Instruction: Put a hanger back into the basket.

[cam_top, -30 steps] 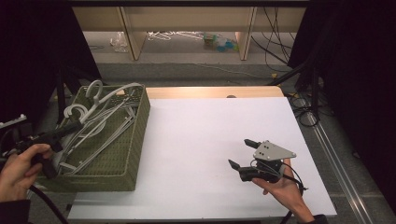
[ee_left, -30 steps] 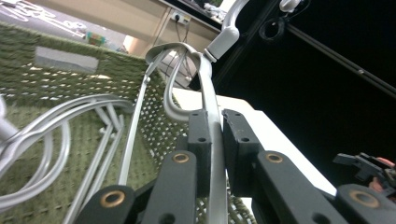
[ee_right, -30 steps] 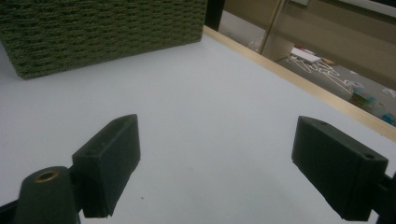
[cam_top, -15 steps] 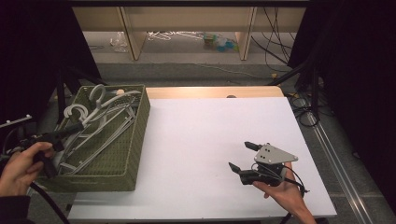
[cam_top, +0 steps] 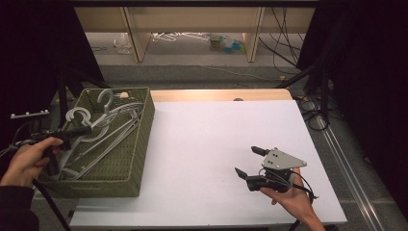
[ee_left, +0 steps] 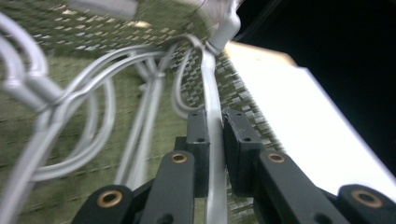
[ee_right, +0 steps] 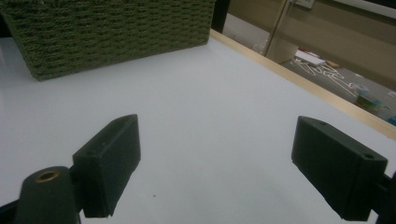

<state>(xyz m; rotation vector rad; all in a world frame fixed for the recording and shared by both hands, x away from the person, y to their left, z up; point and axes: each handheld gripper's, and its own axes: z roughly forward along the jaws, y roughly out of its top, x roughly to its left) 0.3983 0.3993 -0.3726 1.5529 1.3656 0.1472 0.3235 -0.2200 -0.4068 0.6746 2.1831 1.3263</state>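
A white tabletop (cam_top: 202, 144) with a pale wood far edge stands in a dark room; shelving and cables lie at twelve o'clock. At nine o'clock, a green woven basket (cam_top: 139, 144) holds grey hangers (cam_top: 103, 130). The left claw (ee_left: 215, 144) is clamped on one hanger's bar inside it. At four o'clock, the right claw (cam_top: 248, 161) rests wide apart, holding nothing.

Black two-jaw gripper (cam_top: 254, 162), grey three-cornered screwed plate, trailing black cable; brass pivot rivets; dark sleeve (cam_top: 17, 211).

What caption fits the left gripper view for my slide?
Left tool shut on a grey hanger above the green woven basket.
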